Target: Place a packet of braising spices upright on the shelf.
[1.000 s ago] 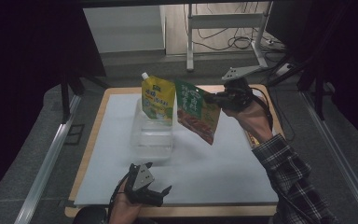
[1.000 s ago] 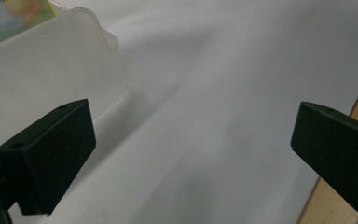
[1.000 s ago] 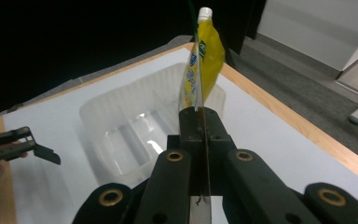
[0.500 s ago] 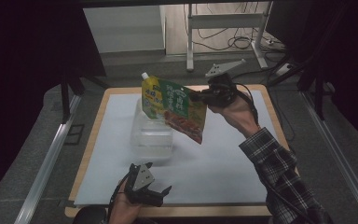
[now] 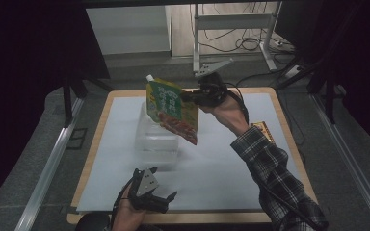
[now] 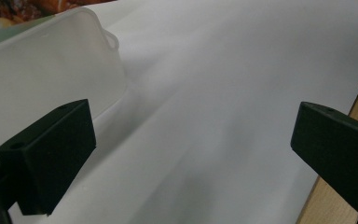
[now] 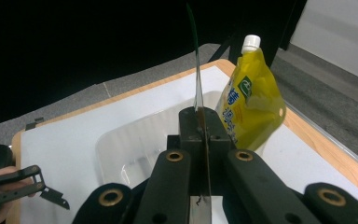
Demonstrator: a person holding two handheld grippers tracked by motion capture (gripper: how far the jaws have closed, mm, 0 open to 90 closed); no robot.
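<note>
Pouch (image 5: 176,113) looks light, floppy, slick; right gripper (image 5: 189,96) pinches its edge shut above tub (image 5: 155,139); left gripper (image 5: 160,198) gapes empty

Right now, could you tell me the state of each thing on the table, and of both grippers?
Green pouch: lifted, hanging above the bin, pinched by its edge.
Yellow spout pouch: upright in the bin, cap on.
Clear plastic bin: open, on the white mat.
Right gripper: shut on the green pouch.
Left gripper: open, empty.
</note>
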